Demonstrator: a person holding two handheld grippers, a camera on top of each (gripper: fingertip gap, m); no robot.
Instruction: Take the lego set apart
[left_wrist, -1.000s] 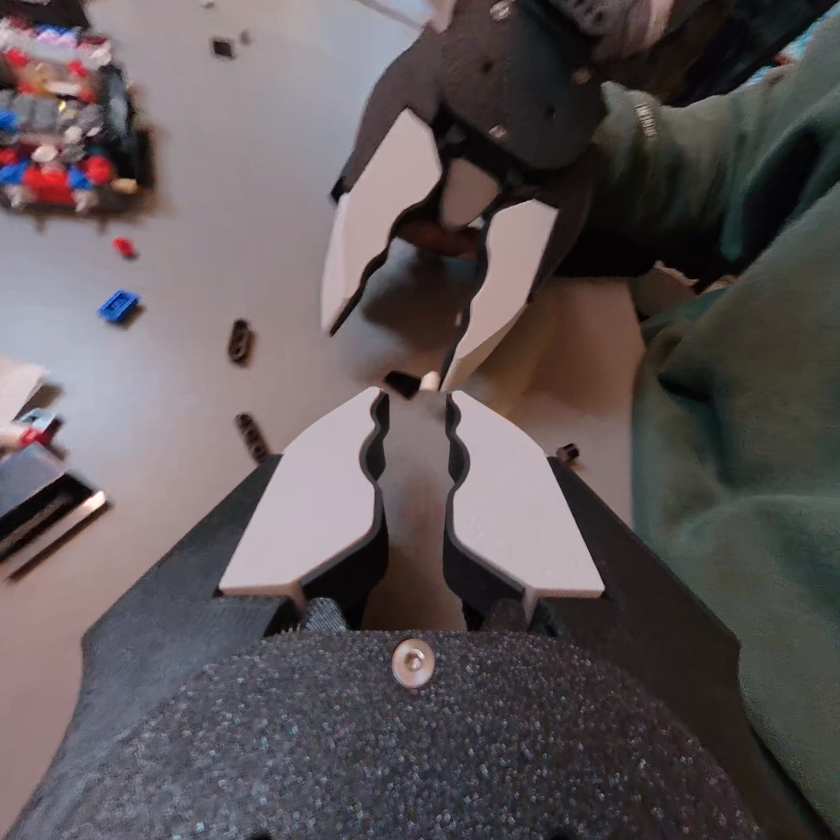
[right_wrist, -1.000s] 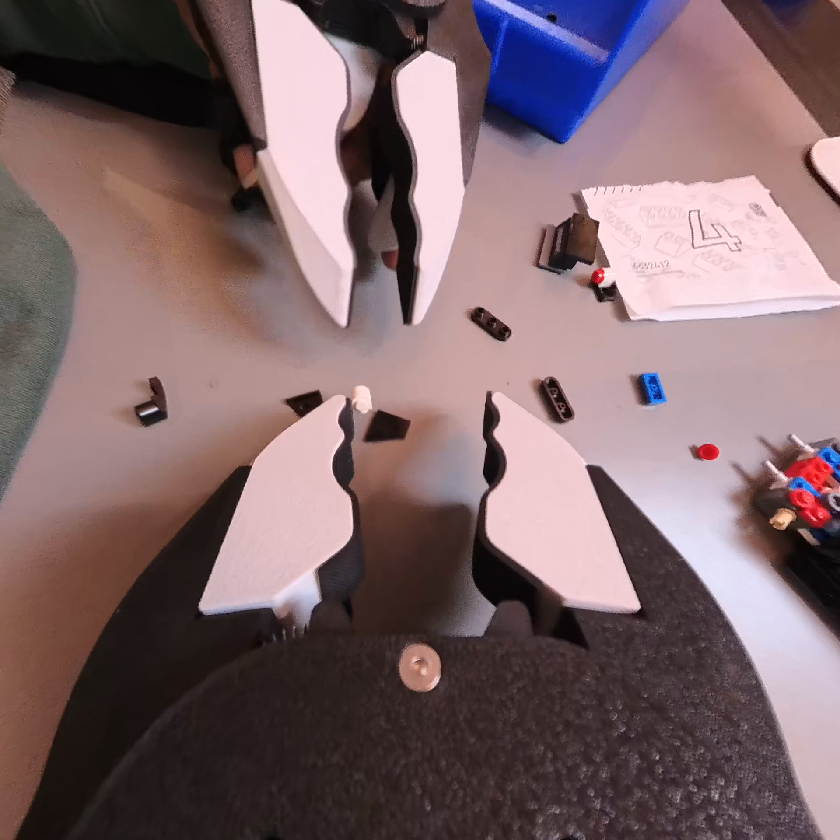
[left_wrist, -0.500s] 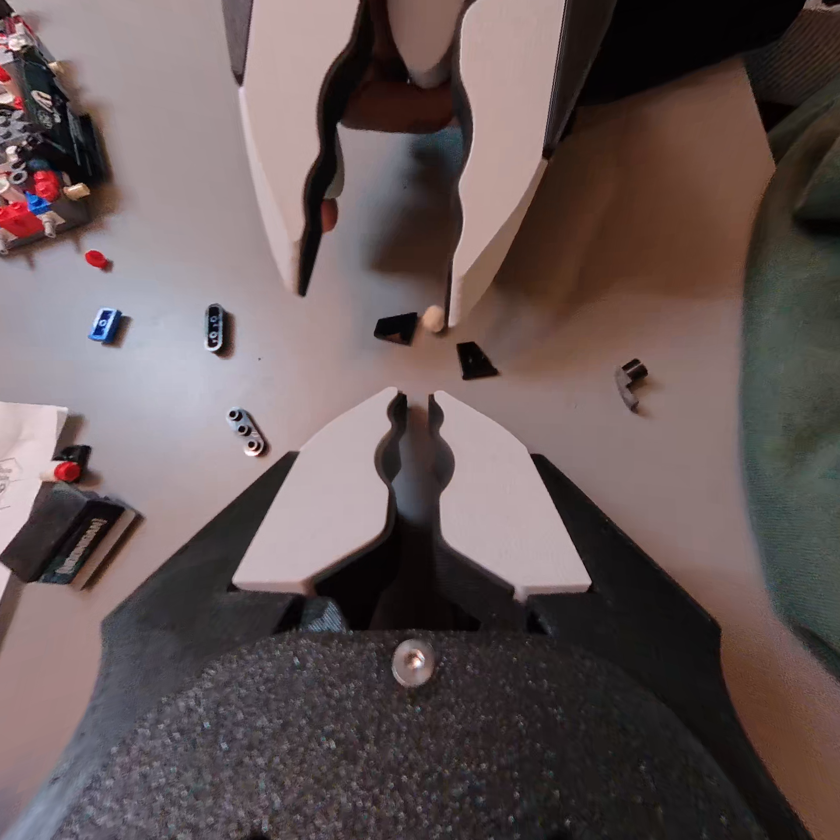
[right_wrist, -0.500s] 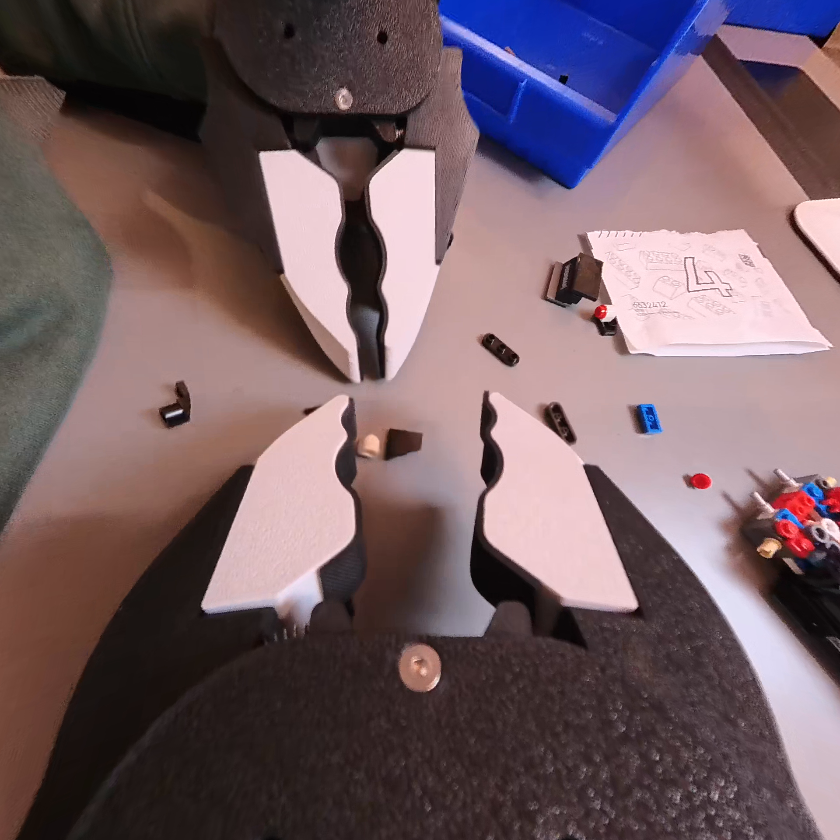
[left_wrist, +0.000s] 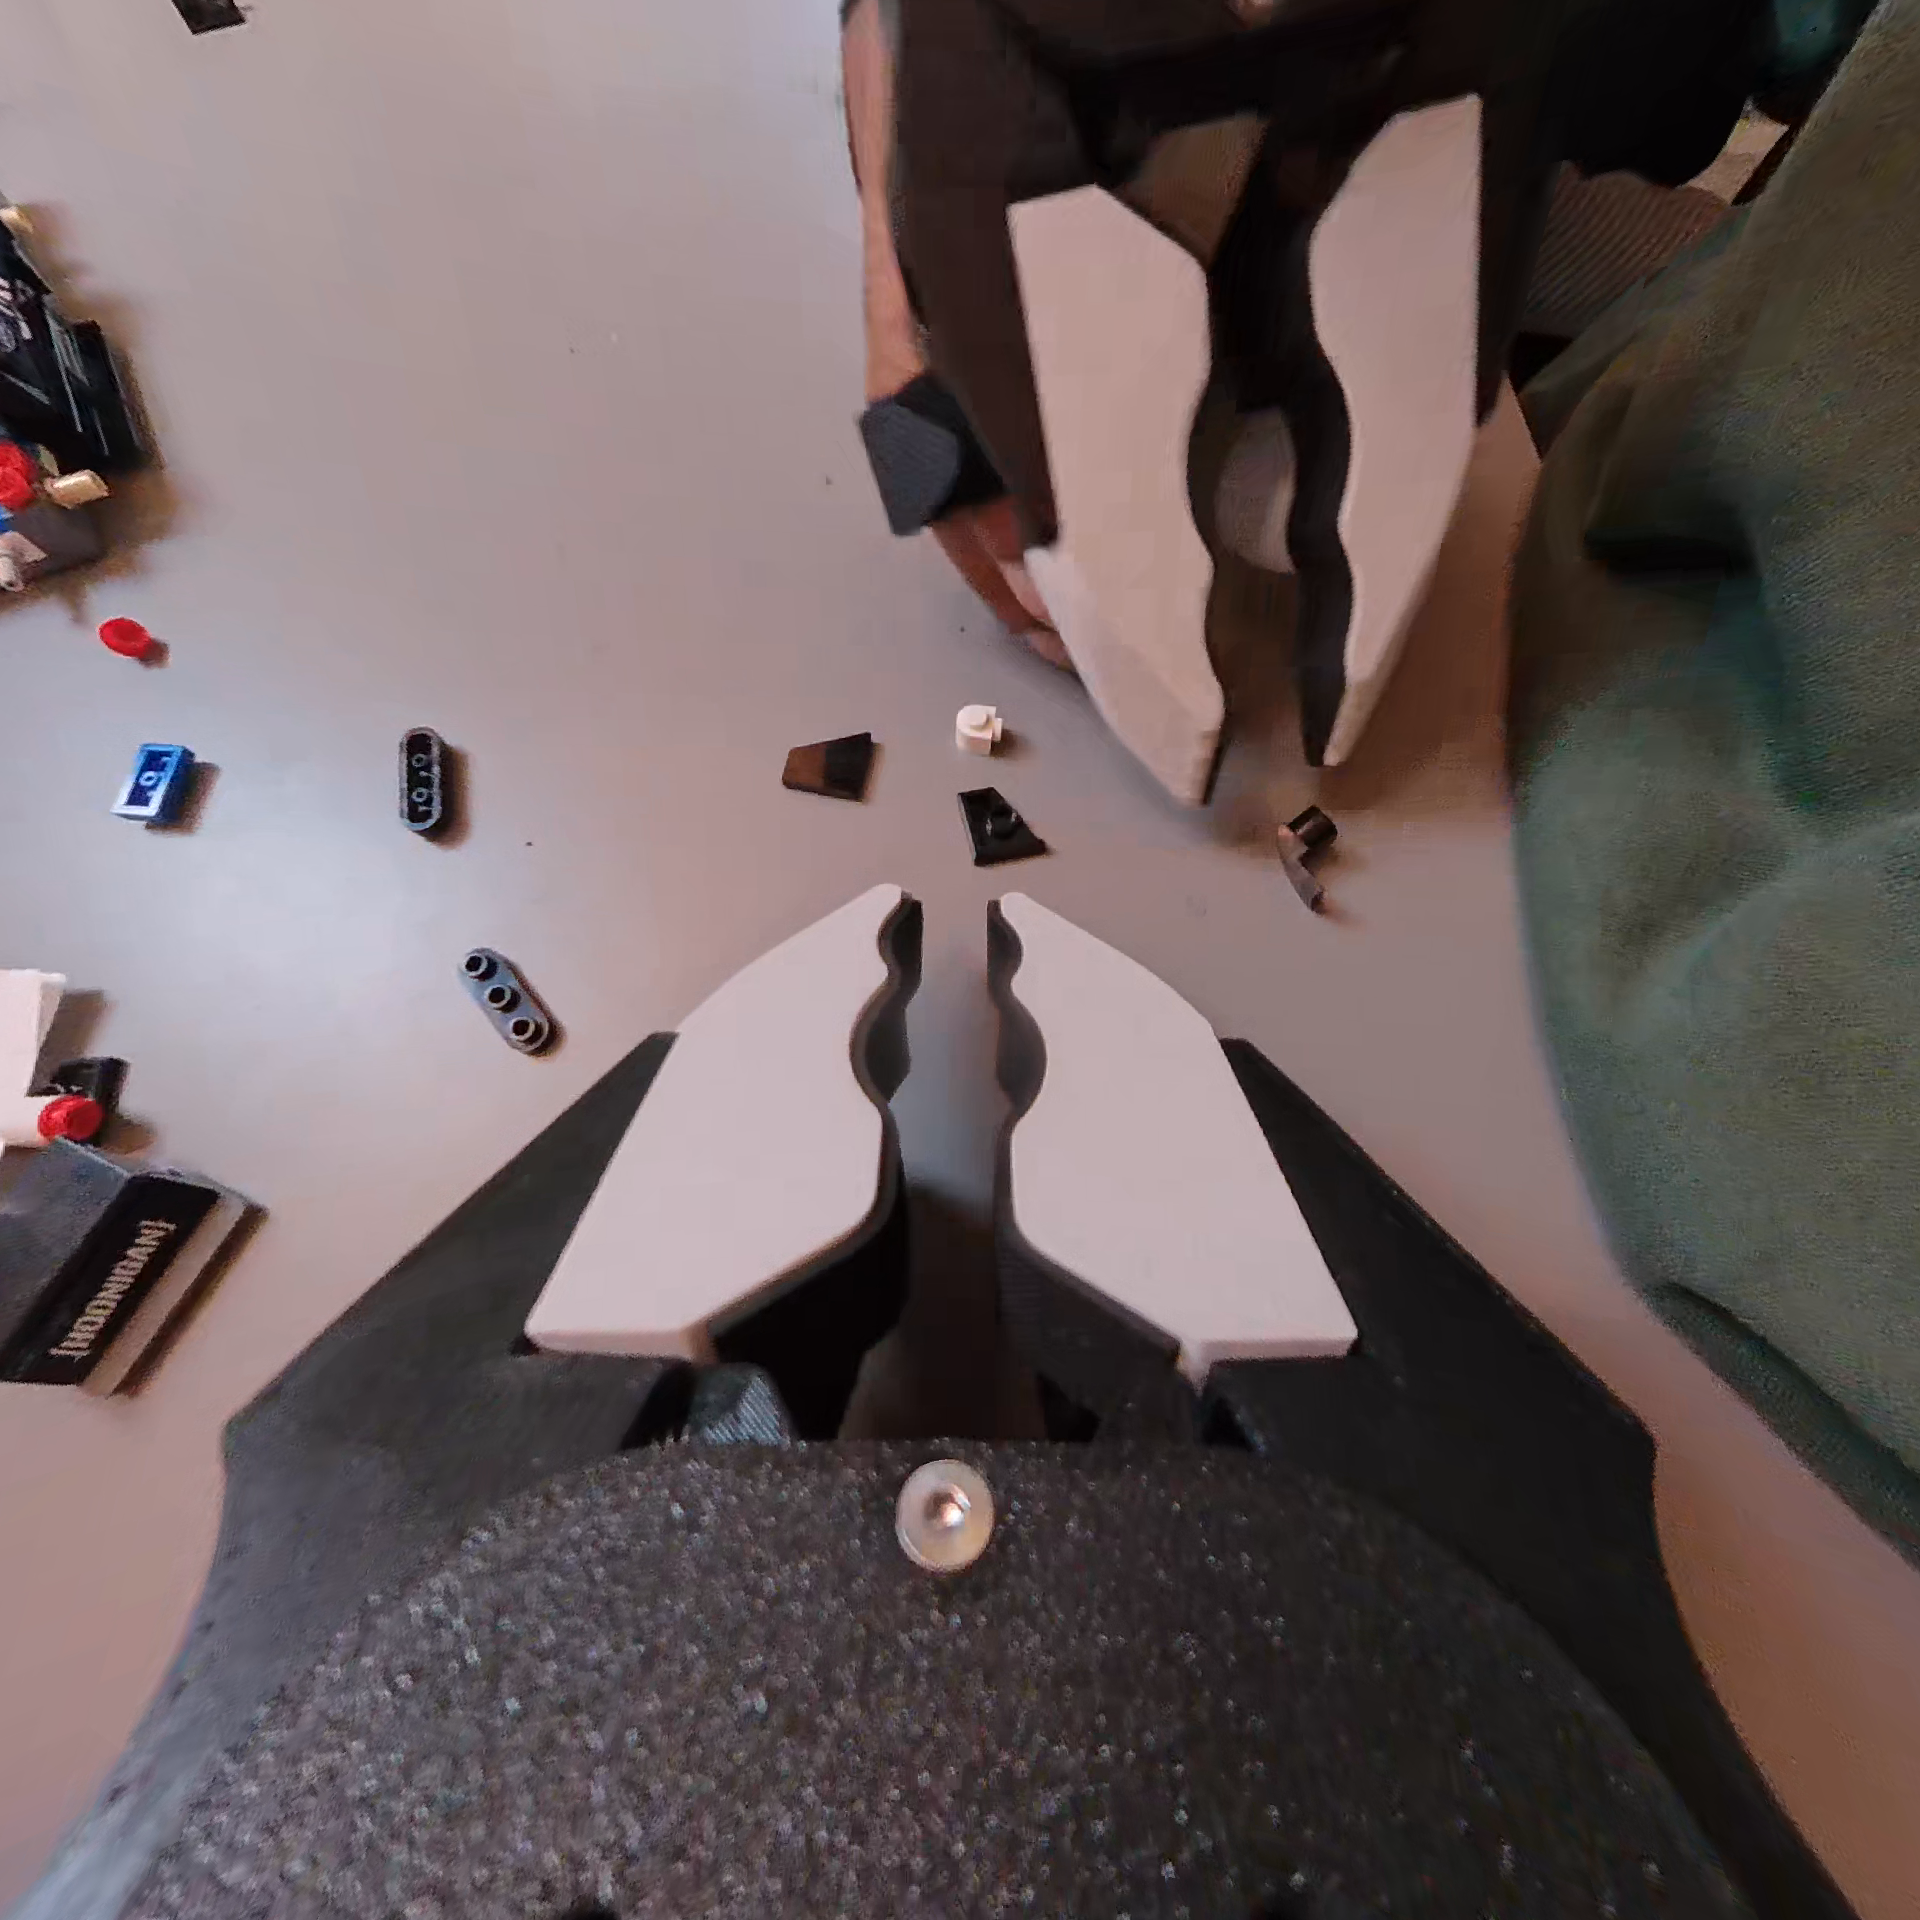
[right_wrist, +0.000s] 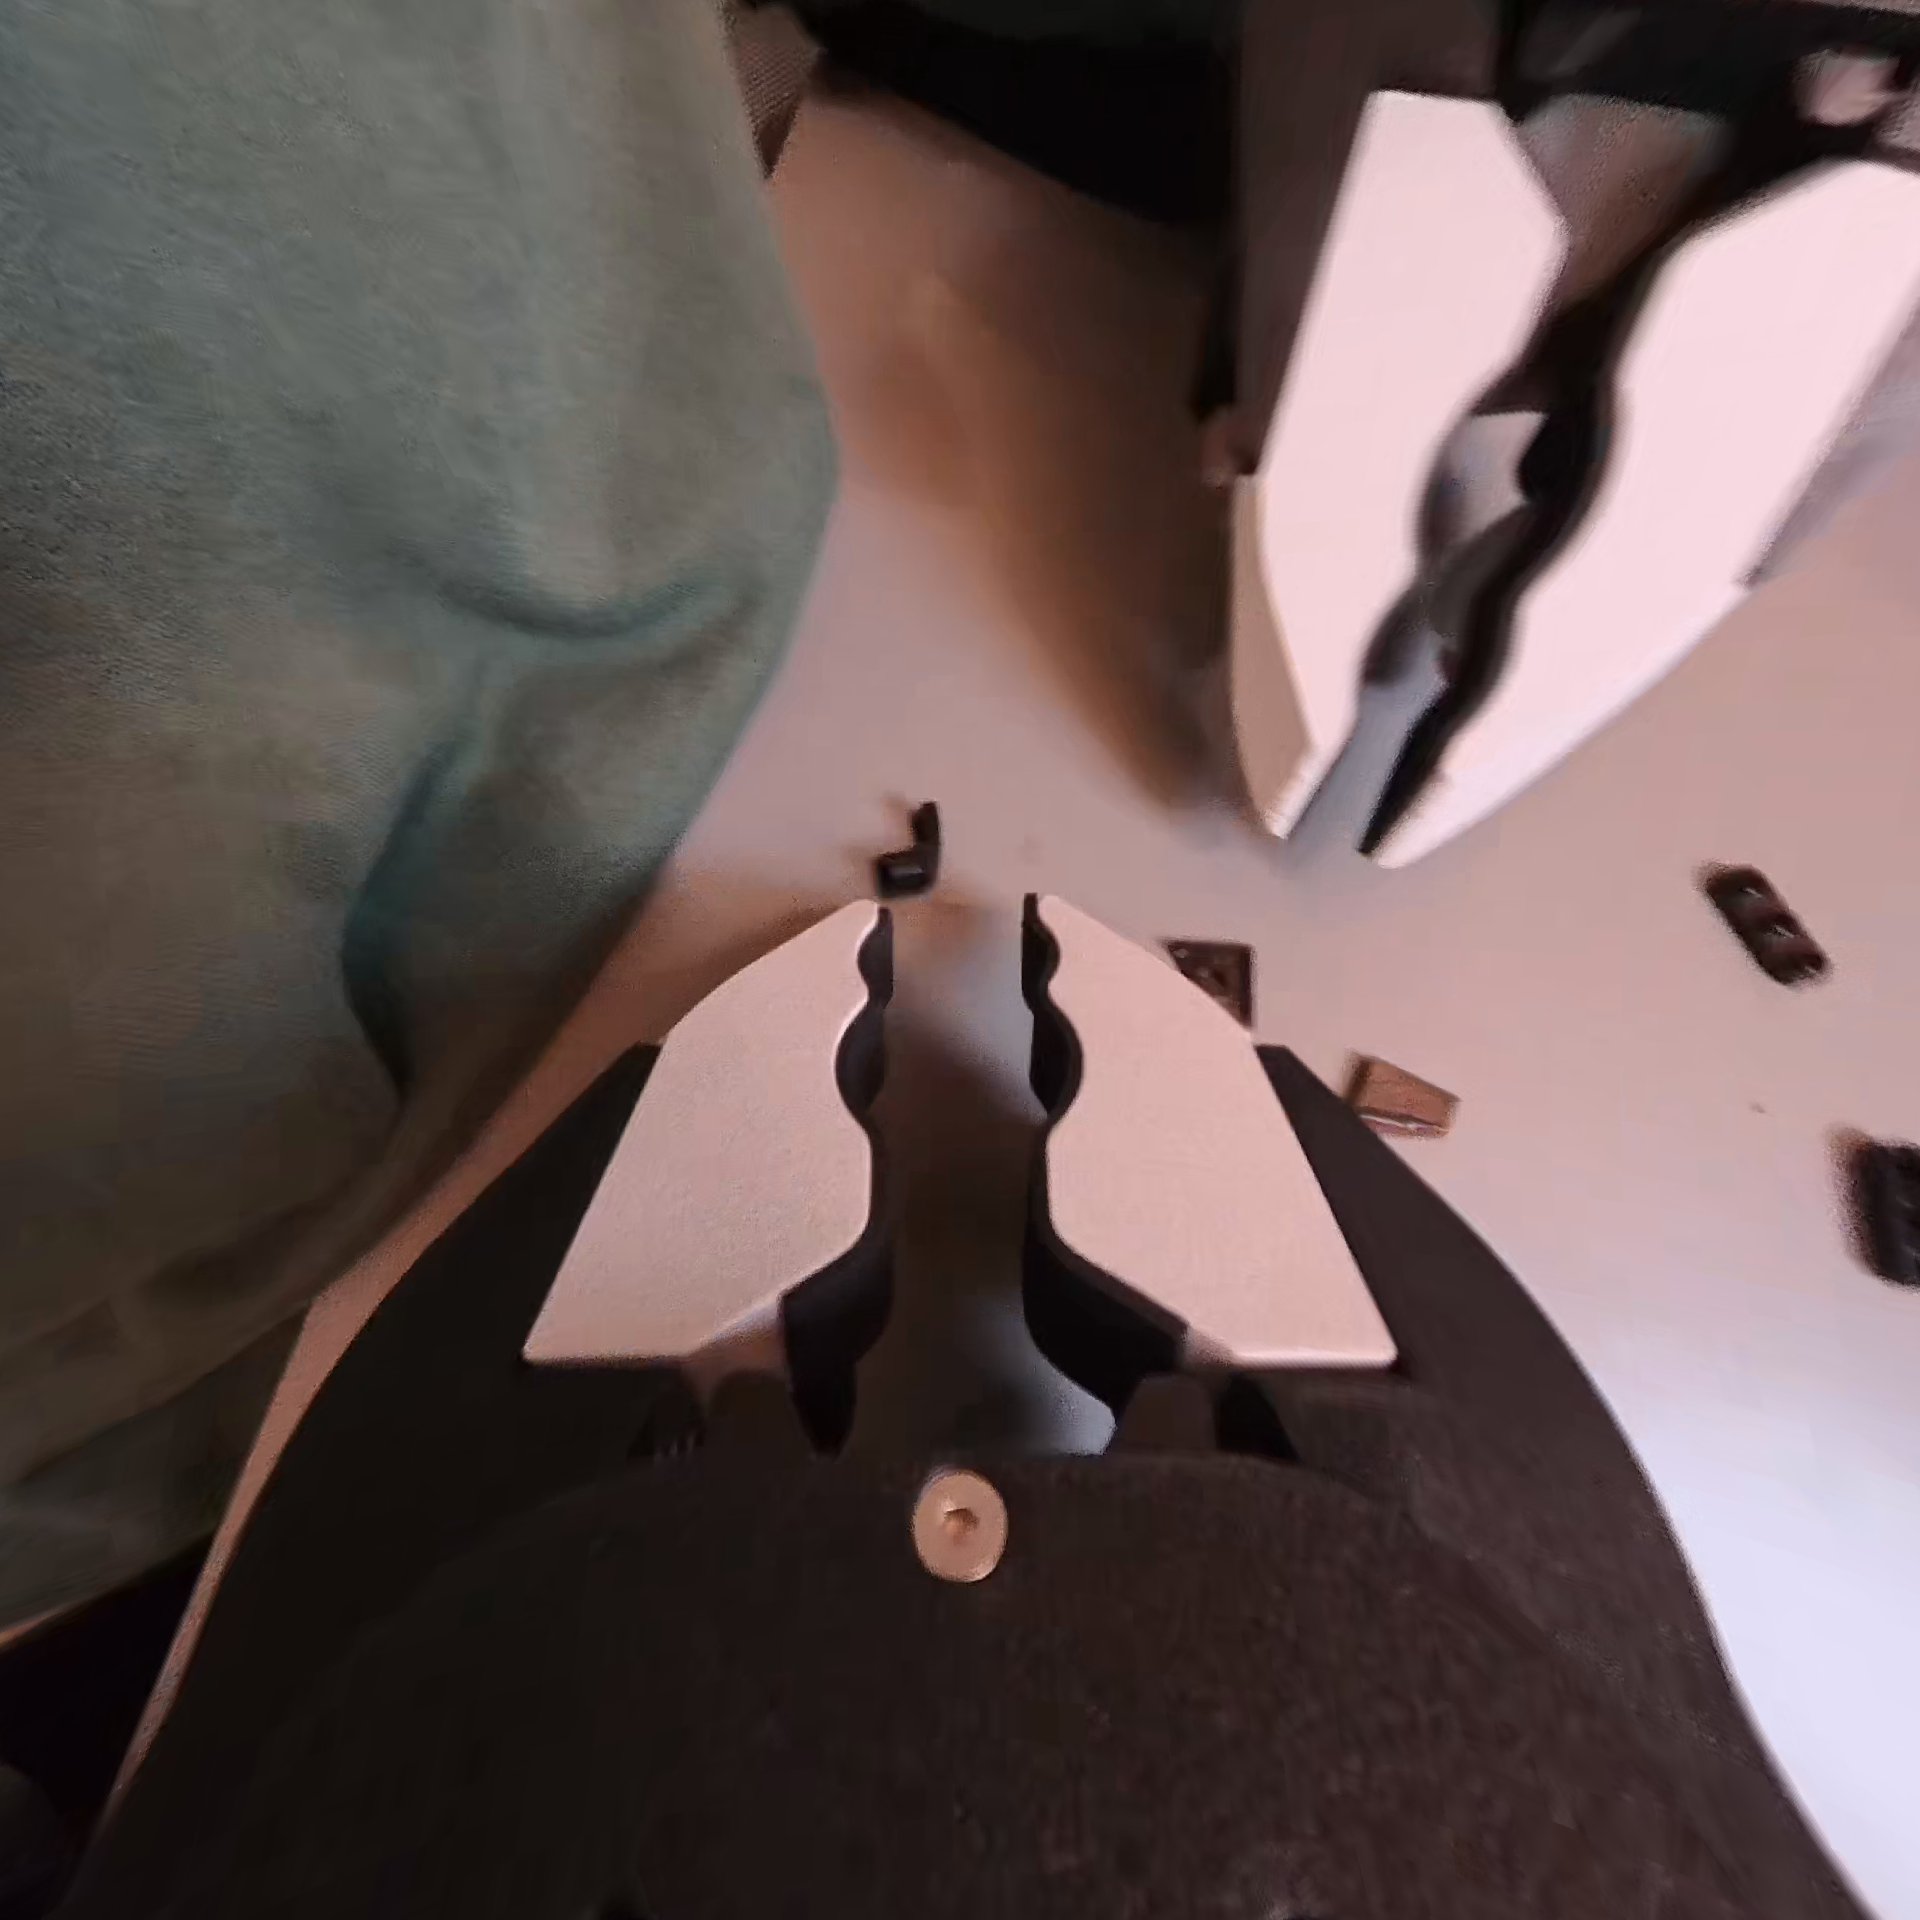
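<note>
While the left claw sits low centre in the left wrist view, slightly parted and empty, loose black wedge pieces and a white stud lie just above it on the grey worktop; the lego set is at the left edge. Seen from the right wrist view, the right claw is parted, empty, beside a black bracket.
</note>
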